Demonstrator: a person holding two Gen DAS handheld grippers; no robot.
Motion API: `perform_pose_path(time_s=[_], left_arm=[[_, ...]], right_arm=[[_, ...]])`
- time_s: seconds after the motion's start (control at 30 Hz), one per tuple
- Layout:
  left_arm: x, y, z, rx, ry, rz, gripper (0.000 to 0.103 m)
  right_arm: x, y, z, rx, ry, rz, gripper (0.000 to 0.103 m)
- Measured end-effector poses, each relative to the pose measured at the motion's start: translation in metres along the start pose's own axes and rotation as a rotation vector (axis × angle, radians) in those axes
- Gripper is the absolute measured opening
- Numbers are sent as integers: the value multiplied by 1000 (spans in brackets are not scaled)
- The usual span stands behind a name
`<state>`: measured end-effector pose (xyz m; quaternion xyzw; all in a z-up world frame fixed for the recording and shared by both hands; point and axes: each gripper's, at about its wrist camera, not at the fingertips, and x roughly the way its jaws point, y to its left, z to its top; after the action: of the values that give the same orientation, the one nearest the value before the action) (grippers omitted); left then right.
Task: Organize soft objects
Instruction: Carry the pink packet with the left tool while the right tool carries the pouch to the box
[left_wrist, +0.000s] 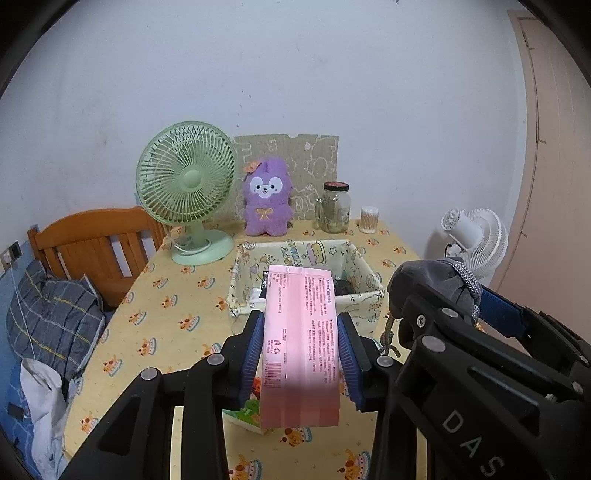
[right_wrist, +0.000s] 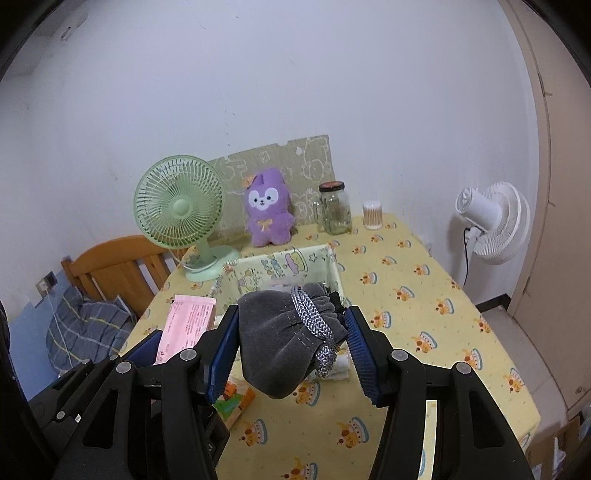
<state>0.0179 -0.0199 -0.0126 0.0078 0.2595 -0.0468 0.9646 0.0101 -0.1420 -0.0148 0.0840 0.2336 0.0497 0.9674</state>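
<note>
Left hand-held gripper clamped on a pink pack, held above the bench just short of the fabric bin. Right hand-held gripper closed on a grey drawstring pouch, cord wrapped round it, also raised near the bin's front edge. Green fan, purple plush and jar stand behind the bin

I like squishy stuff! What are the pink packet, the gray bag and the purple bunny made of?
The pink packet in the left claw looks like thin glossy plastic film: smooth, shiny, with printed text and a barcode. The gray bag in the right claw seems like soft matte fabric, gathered by a woven cord. The purple bunny looks like fuzzy plush.
</note>
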Motion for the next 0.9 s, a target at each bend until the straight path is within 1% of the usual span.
perform_pose_path(time_s=[0.43, 0.77, 0.9], left_arm=[[9, 1, 14, 20, -19, 8, 41], [29, 3, 26, 28, -19, 13, 41], [41, 4, 32, 27, -19, 22, 41]], right_arm=[[10, 3, 12, -6, -4, -12, 60], [34, 4, 26, -24, 2, -15, 60], [48, 5, 32, -27, 14, -3, 60]])
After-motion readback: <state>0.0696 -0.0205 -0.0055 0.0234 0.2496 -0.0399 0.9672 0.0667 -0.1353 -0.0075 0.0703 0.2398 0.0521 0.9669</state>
